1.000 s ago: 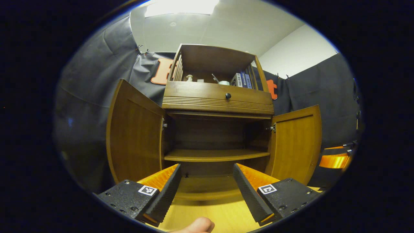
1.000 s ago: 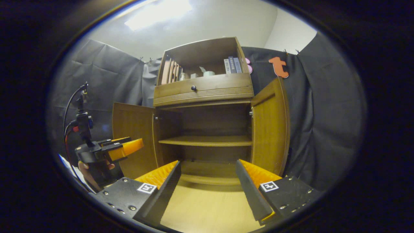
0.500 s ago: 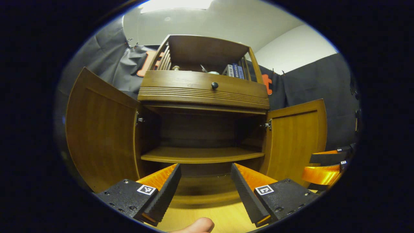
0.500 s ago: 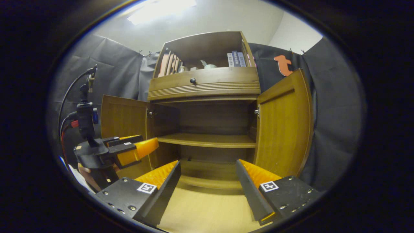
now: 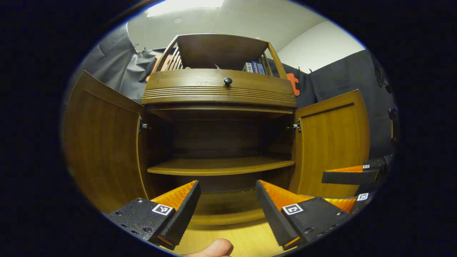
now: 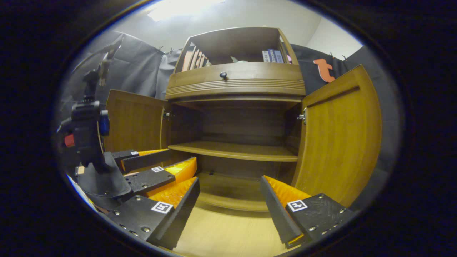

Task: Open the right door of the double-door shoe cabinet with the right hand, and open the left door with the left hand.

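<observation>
Cabinet (image 5: 219, 91) work looks finished as far as these views show: your left door (image 5: 101, 142) and right door (image 5: 330, 142) both stand swung wide, hinged at the outer edges and flung outward toward you, with the dark interior and its shelf (image 5: 219, 166) fully exposed. I judge nothing is left but to draw your hands clear.

You have the cabinet straight ahead of both grippers, standing upright on the wooden floor (image 6: 228, 232), its long axis vertical and its open front facing you. Each door panel is tall and upright too; the left one angles out to your left, the right one to your right, so their inner faces turn toward each other across the opening. Above them sits a drawer with a dark knob (image 5: 227, 81), and books (image 6: 273, 56) rest on top.

Your left gripper (image 5: 226, 201) has its fingers spread apart and grips nothing, low before the opening. Your right gripper (image 6: 230, 200) is likewise spread and empty, just beside the left one.
</observation>
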Demonstrator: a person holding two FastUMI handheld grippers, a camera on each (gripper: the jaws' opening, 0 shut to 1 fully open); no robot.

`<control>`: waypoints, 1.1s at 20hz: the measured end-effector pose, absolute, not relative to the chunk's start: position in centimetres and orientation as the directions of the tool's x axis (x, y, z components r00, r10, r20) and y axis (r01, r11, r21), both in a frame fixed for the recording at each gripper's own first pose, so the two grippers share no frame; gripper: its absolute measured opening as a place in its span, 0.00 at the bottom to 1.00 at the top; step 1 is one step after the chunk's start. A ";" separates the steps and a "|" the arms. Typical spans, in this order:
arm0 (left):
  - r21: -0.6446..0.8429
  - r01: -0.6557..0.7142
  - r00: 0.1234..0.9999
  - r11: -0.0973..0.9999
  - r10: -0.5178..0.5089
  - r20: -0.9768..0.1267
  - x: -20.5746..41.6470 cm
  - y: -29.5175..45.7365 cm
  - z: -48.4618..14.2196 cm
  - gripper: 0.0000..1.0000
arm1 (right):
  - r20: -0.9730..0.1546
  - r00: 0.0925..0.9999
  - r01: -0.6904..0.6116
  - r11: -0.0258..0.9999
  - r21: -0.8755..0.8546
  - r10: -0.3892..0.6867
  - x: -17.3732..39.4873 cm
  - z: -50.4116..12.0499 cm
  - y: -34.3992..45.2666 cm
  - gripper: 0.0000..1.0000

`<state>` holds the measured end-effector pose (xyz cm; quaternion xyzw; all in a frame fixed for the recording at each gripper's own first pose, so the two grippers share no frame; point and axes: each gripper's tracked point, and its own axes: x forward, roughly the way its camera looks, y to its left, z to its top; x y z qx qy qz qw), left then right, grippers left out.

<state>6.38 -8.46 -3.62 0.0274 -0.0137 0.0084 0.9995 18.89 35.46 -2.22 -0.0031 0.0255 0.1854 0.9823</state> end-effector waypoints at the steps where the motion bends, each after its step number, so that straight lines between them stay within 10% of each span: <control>1: 0.057 -0.015 1.000 0.998 0.013 0.027 6.4 -8.5 -3.8 0.92 | -0.057 0.935 -0.352 0.936 -0.005 0.351 19.5 -2.6 35.5 0.98; 22: 0.105 -0.064 0.995 0.992 0.056 0.078 4.8 -3.3 -1.3 0.92 | -0.018 0.953 -0.302 0.953 0.015 0.303 18.8 -1.1 33.8 0.95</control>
